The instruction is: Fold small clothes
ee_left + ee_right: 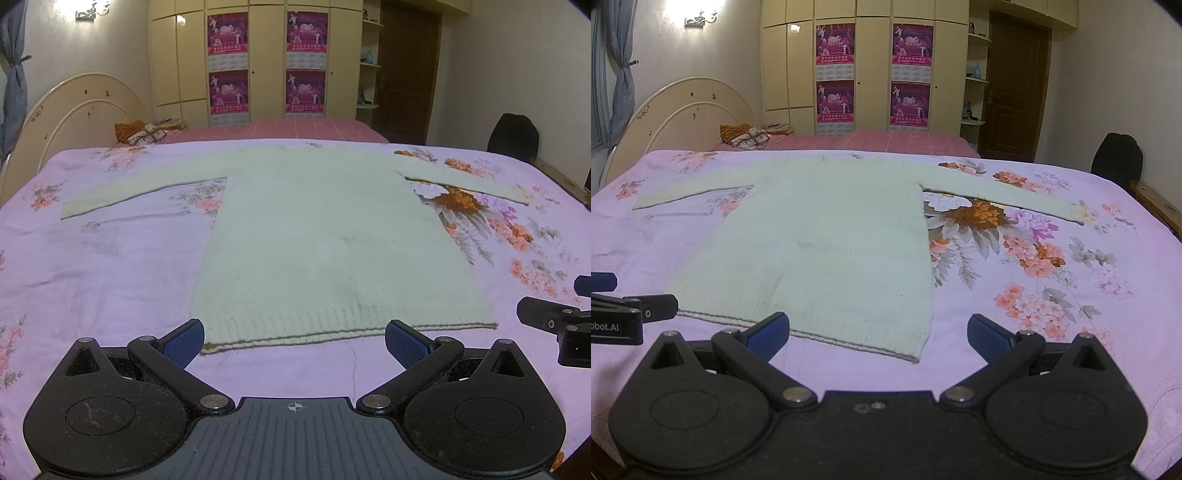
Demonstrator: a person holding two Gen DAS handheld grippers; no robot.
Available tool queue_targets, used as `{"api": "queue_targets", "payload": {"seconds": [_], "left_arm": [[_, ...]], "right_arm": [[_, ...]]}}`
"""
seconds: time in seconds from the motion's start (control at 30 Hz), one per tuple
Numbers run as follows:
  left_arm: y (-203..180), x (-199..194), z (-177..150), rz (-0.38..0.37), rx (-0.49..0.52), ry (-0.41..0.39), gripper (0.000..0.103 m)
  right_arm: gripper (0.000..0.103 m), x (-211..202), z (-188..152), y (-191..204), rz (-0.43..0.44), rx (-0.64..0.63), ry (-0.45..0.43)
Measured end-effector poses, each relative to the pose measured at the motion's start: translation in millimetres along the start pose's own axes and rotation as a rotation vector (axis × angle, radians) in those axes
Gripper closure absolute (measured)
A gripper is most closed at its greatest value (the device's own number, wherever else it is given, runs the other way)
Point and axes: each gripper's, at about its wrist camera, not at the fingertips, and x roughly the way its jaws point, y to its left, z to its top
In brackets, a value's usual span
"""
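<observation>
A pale cream knitted sweater lies flat on the floral lilac bedsheet, sleeves spread to both sides, ribbed hem nearest me. It also shows in the right wrist view. My left gripper is open and empty, just short of the hem's left part. My right gripper is open and empty, in front of the hem's right corner. The right gripper shows at the right edge of the left wrist view, and the left gripper at the left edge of the right wrist view.
The sheet covers a raised surface with edges left and right. Behind it stand a pink bed, a cream headboard, wardrobes with posters, a brown door and a dark chair.
</observation>
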Motion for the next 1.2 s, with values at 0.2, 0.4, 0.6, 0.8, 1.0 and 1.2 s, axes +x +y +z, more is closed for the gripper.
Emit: {"api": "queue_targets", "payload": {"seconds": [0.2,0.4,0.6,0.8,1.0,1.2], "left_arm": [[0.2,0.8,0.5,0.001,0.000,0.003,0.000],[1.4,2.1,-0.4,0.004,-0.004,0.002,0.000],[2.1,2.3,-0.9,0.004,-0.005,0.000,0.000],[1.8,2.8,-0.8,0.004,-0.005,0.001,0.000],[2.4,3.6,-1.7,0.006,-0.005,0.003,0.000],[2.3,3.5,-1.4,0.005,-0.004,0.002,0.000]], "right_arm": [[0.001,1.3,0.0,0.3,0.000,0.000,0.000],[0.001,2.0,-0.2,0.5,0.000,-0.001,0.001],[0.001,1.9,0.0,0.2,-0.001,-0.001,0.001],[0.001,2.5,-0.7,0.2,-0.002,-0.001,0.000],[0.001,2.4,-1.7,-0.8,0.001,0.000,0.000],[0.001,2.1,-1.4,-0.7,-0.002,0.001,-0.001]]}}
